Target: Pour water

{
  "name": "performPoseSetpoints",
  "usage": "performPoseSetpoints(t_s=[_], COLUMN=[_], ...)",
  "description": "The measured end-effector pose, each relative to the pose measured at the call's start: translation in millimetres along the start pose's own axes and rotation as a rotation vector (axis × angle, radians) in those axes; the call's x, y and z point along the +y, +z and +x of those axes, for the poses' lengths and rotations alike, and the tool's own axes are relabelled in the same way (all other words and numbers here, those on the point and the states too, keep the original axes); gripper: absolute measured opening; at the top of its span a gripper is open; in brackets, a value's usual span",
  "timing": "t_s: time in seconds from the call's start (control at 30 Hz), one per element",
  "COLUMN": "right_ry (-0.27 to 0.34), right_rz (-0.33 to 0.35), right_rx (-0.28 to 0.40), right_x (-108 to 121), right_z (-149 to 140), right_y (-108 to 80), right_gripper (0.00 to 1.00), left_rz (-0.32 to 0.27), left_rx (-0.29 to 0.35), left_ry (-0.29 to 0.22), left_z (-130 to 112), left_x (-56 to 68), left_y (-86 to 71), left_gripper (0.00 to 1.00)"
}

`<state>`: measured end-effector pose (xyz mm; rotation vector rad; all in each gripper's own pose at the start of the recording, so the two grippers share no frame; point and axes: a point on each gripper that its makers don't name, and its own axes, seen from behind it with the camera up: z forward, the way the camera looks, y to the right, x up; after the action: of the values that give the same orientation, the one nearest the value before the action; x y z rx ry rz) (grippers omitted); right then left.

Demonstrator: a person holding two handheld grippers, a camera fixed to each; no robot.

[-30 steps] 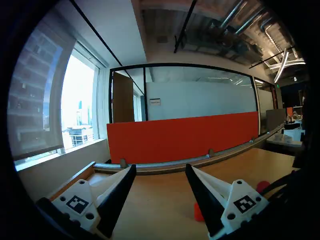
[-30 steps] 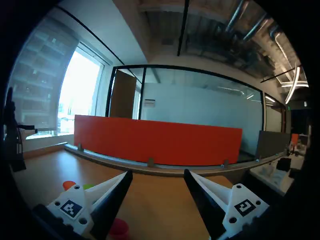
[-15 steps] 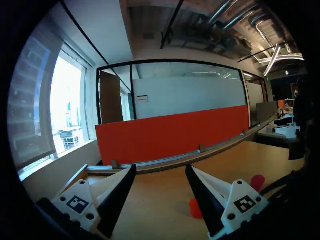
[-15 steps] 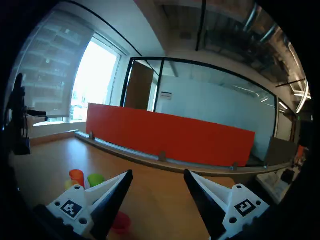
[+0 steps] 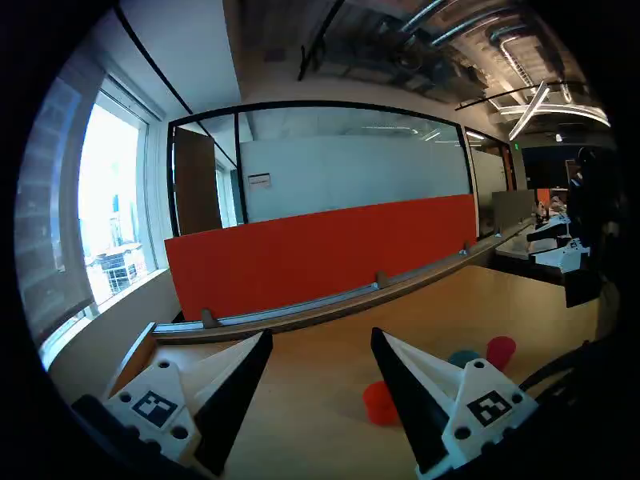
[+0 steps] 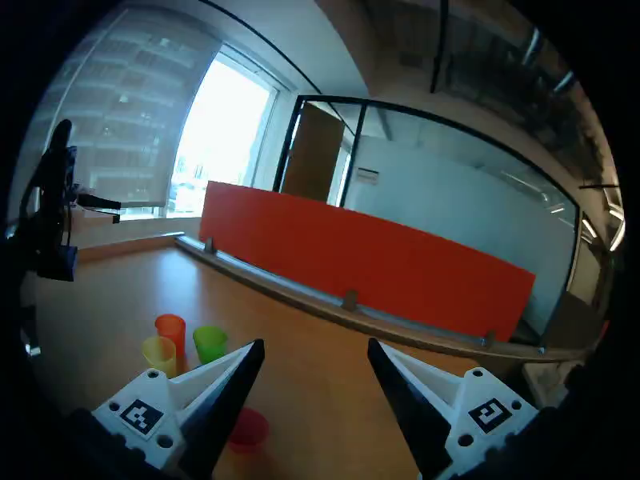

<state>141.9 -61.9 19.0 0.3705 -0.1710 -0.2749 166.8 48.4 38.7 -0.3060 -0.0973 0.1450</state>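
Observation:
In the left gripper view my left gripper (image 5: pixel 320 346) is open above a wooden desk (image 5: pixel 320 384), nothing between its fingers. An orange-red cup (image 5: pixel 378 402) stands just by its right finger, with a teal cup (image 5: pixel 462 357) and a pink-red cup (image 5: pixel 501 350) farther right. In the right gripper view my right gripper (image 6: pixel 314 352) is open over the same desk (image 6: pixel 320 384). Orange (image 6: pixel 170 330), yellow (image 6: pixel 159 353) and green (image 6: pixel 210 342) cups cluster left of its left finger. A pink cup (image 6: pixel 249 427) sits partly behind that finger.
A long orange partition (image 5: pixel 320 252) with a metal rail (image 5: pixel 320 308) runs along the desk's far edge. Windows lie to the left. A dark stand (image 6: pixel 50 208) rises at the desk's left in the right gripper view. Other desks with items (image 5: pixel 560 248) sit far right.
Both cameras have tilted down and swung, so more desk shows. The teal and pink-red cups came into the left gripper view; orange, yellow and green cups came fully into the right gripper view.

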Motion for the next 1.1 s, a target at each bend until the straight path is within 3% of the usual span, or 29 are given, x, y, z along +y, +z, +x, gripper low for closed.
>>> performPoseSetpoints(t_s=[0.4, 0.9, 1.1], right_ry=[-0.043, 0.000, -0.013], right_rz=[0.058, 0.152, 0.182], right_rx=[-0.037, -0.070, -0.093], right_x=[-6.9, -14.3, -19.0], right_z=[-1.5, 0.0, -4.9], right_y=[6.3, 11.6, 14.8], right_gripper=[1.00, 1.00, 1.00], left_rz=[-0.062, -0.154, -0.194], left_rx=[-0.037, -0.070, -0.094], left_ry=[0.052, 0.084, 0.093], left_z=[-4.6, 1.4, -1.8], left_x=[10.4, 25.9, 33.8], left_y=[9.1, 22.6, 30.7], left_gripper=[0.91, 0.91, 0.91])
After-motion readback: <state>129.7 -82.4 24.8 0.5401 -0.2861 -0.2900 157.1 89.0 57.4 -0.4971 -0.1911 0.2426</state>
